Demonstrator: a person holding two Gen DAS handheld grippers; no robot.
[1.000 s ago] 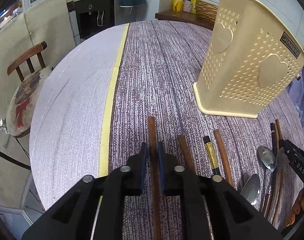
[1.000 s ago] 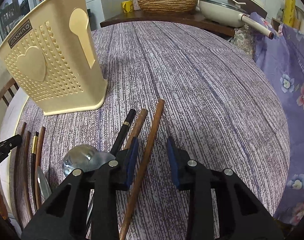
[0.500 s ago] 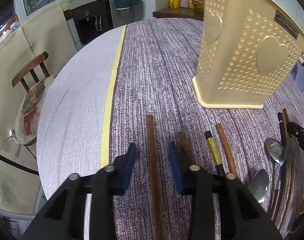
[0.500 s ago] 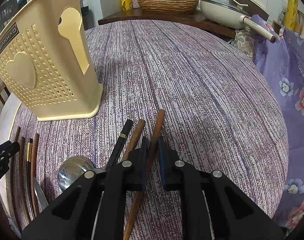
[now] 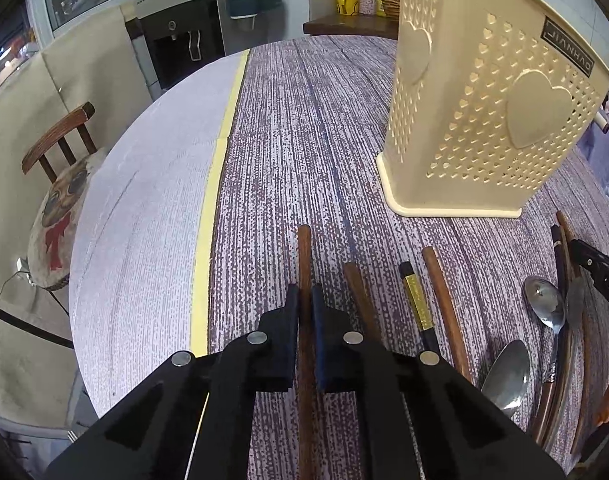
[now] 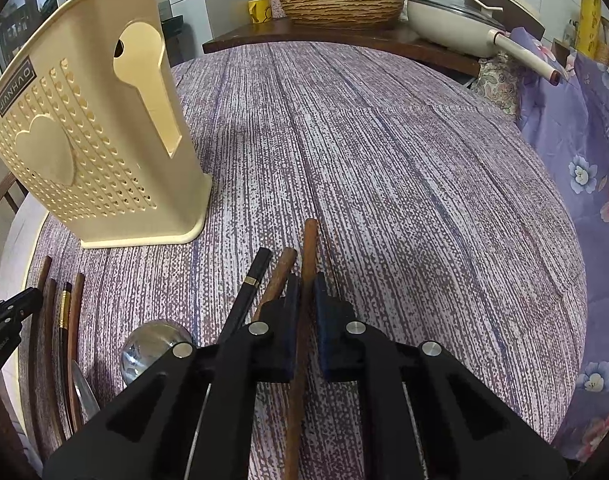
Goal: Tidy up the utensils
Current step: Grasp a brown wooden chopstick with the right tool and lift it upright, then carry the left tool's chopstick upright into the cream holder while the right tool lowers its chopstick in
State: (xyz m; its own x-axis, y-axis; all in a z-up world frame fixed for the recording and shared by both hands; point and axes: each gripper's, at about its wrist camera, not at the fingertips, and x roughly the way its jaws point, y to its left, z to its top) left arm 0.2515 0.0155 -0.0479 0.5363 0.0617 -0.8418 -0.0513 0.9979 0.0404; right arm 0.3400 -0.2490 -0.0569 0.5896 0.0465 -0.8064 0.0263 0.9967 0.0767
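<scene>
In the left wrist view my left gripper [image 5: 304, 294] has its jaws closing tight on a brown wooden chopstick [image 5: 303, 248], the pads pressing both sides. Right of it lie another brown chopstick [image 5: 354, 284], a black one with a gold band [image 5: 414, 300] and two spoons [image 5: 544, 300]. In the right wrist view my right gripper [image 6: 304, 292] is closing the last bit on a second brown chopstick [image 6: 309, 248], which its pads pinch. The cream perforated utensil holder [image 5: 484, 120] [image 6: 84, 140] stands upright just beyond both.
A purple patterned cloth covers the round table [image 6: 404, 180], with a yellow tape line [image 5: 208, 220] to the left. A wooden chair [image 5: 60, 148] stands off the left rim. A woven basket [image 6: 340, 2] and a pan [image 6: 456, 16] sit on the far counter.
The left gripper spread wide around its chopstick half a second ago and has closed on it again. The right gripper went from open to shut on its chopstick and stayed there.
</scene>
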